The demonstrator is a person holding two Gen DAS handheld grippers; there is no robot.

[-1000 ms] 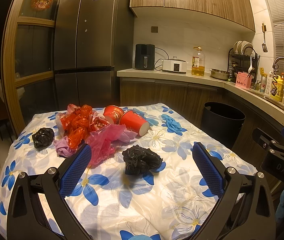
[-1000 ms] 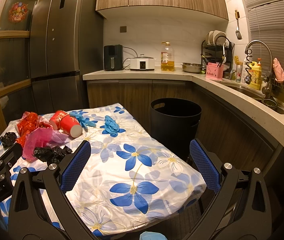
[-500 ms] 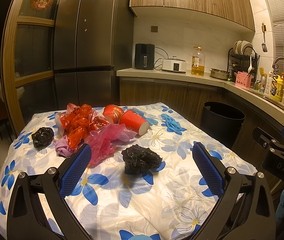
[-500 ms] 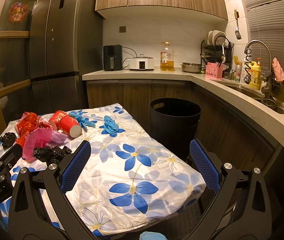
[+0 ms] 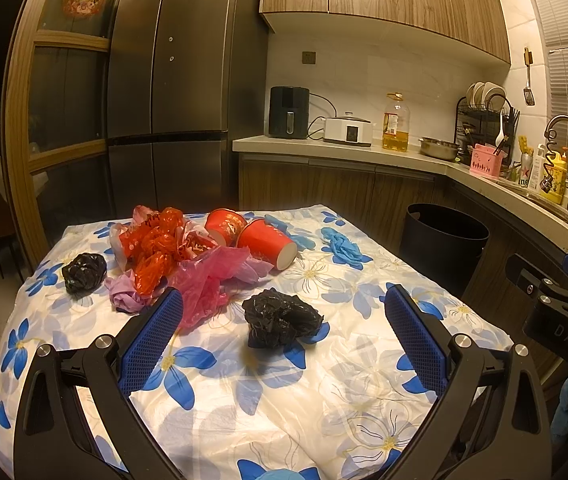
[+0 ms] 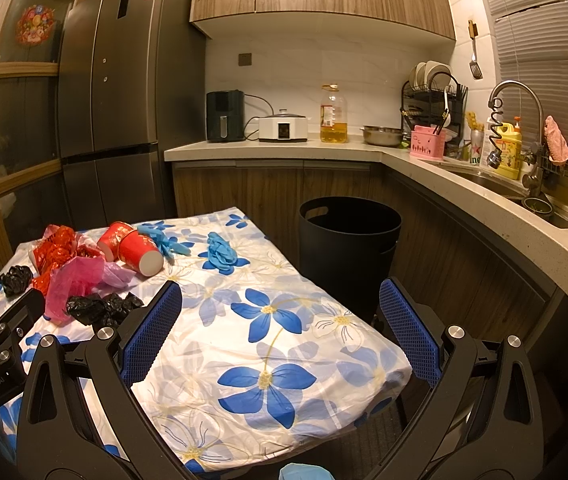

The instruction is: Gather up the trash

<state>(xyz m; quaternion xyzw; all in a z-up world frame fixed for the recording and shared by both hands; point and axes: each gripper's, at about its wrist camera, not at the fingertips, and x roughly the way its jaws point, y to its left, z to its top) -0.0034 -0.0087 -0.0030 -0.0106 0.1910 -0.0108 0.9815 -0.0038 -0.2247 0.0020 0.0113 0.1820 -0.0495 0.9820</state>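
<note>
Trash lies on a table with a blue-flower cloth (image 5: pixel 244 392). A crumpled black bag (image 5: pixel 280 318) lies just ahead of my open, empty left gripper (image 5: pixel 284 320); it also shows in the right wrist view (image 6: pixel 102 308). Behind it are a pink bag (image 5: pixel 212 276), red wrappers (image 5: pixel 156 244), two red paper cups (image 5: pixel 268 240), a second black wad (image 5: pixel 84 272) and blue gloves (image 5: pixel 342 242). My right gripper (image 6: pixel 280 312) is open and empty over the table's right part. A black bin (image 6: pixel 348 248) stands beside the table.
A kitchen counter (image 6: pixel 444 168) with appliances, an oil bottle, a dish rack and a sink runs along the back and right. A tall grey fridge (image 5: pixel 180 92) stands behind the table. A wooden glass door (image 5: pixel 56 92) is at the left.
</note>
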